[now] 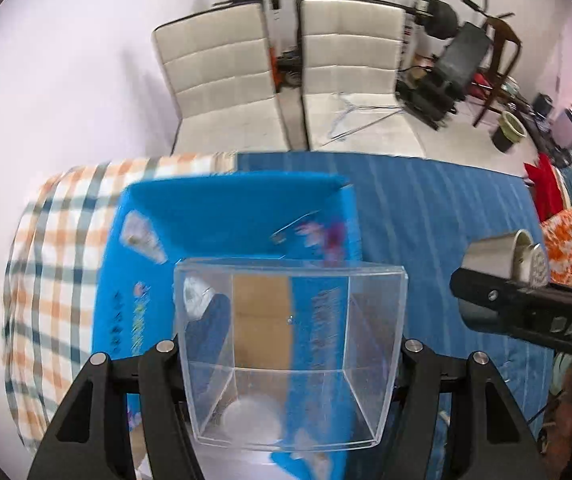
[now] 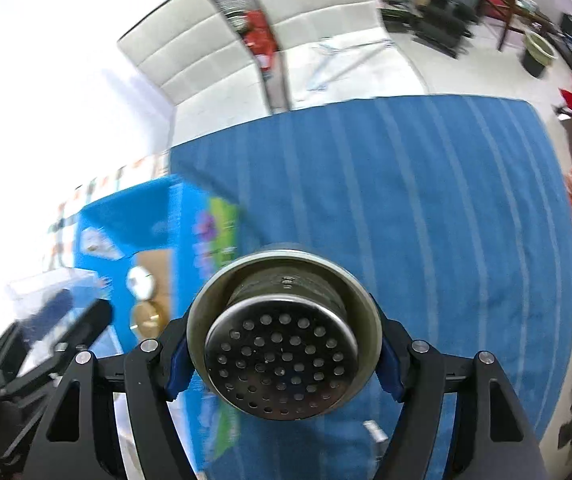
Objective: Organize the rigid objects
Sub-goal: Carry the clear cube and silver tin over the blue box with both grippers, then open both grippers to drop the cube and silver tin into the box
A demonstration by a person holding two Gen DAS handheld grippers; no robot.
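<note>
Two grippers each grasp an object above a blue striped surface [image 2: 426, 208]. Left gripper [image 1: 288, 364] clamps a clear plastic box [image 1: 290, 344] by its side walls, open side facing away, over a blue carton [image 1: 222, 216] lying on a checked cloth [image 1: 54, 240]. Right gripper [image 2: 284, 354] clamps a metal strainer cup [image 2: 284, 344] by its rim, perforated base toward the camera, right of the carton.

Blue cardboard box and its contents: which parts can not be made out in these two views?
- Left wrist view: blue cardboard box floor mostly hidden behind the clear plastic box; printing blurred.
- Right wrist view: round items inside the box blurred; the perforated metal strainer cup hides the near part.
</note>
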